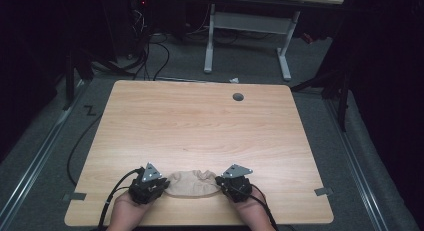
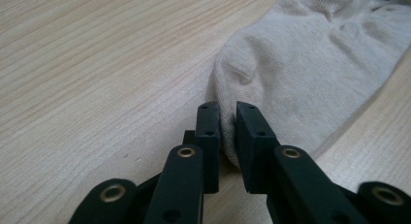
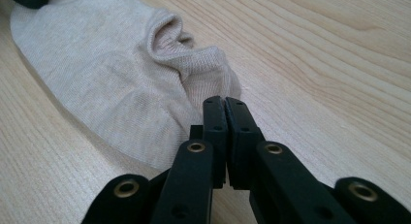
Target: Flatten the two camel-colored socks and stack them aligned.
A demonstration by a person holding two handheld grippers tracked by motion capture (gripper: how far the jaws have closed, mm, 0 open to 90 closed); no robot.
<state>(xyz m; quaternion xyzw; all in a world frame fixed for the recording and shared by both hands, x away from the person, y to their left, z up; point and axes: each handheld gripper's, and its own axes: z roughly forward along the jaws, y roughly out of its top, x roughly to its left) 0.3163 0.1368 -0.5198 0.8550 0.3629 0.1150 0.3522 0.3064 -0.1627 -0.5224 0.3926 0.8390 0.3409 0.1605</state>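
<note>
Slippage is the main risk here: the left gripper [image 2: 228, 118] pinches only a thin fold at one end of the beige sock [image 2: 310, 73], its jaws narrowed onto the cloth with a little fabric showing between them, so a sharp pull outward could draw the knit free. The right gripper [image 3: 225, 112] has its jaws pressed nearly together on the edge at the other end, beside the sock's opening, and that bite looks just as shallow; if the two hands move apart unevenly, one end would probably let go first and the sock would bunch toward the other tool. Lifting before both holds are secure could also drop it onto the table [image 1: 200, 121]. Seen from above, the sock [image 1: 192, 183] lies flat between the two tools, stretched from the left gripper [image 1: 159, 183] across to the right gripper [image 1: 222, 183], touching both at the jaw tips. From each tool's own camera, the cloth spreads forward and to the inner side, toward the opposite hand.
</note>
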